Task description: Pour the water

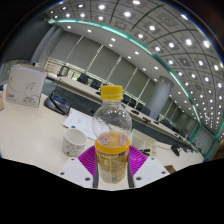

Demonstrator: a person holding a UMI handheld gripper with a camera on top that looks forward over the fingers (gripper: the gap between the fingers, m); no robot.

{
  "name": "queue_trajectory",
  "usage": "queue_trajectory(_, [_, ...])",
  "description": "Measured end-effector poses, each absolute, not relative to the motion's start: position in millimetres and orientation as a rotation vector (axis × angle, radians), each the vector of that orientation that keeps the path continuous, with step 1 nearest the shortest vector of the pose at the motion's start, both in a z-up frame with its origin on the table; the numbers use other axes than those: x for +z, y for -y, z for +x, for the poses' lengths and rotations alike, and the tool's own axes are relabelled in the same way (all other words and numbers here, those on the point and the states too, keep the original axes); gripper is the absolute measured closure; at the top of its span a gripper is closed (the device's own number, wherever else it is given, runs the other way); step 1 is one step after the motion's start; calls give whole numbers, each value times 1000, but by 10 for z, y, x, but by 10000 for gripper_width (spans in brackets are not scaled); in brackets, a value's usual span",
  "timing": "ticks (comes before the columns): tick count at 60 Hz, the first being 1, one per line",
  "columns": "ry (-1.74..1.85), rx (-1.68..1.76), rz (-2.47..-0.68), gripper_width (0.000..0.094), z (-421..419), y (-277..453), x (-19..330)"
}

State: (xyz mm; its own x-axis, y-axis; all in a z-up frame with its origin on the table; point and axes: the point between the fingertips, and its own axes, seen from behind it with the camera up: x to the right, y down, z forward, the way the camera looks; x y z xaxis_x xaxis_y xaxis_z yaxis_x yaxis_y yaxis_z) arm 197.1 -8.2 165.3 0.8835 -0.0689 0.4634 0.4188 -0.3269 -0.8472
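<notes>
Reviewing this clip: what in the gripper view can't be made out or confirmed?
- Clear plastic bottle with yellow cap and orange drink: its base is hidden between the gripper pads, so what it rests on is unseen.
- White cup left of the bottle: contents not visible; partly covered by the bottle.
- Blue object right of the bottle: too small to identify.
- Firmness of the grip: contact is obscured.
</notes>
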Motion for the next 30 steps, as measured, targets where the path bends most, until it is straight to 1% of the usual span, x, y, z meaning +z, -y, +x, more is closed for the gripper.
queue_trajectory(6, [415, -748, -1769, 538, 2283, -326, 1879])
queue_trajectory(15, [729, -1101, -1619, 539, 2512, -916, 2033])
queue_trajectory(20, [906, -1251, -1514, 536, 2556, -1168, 2006])
queue_trajectory(30, [1237, -1468, -1287, 540, 2474, -1499, 1815])
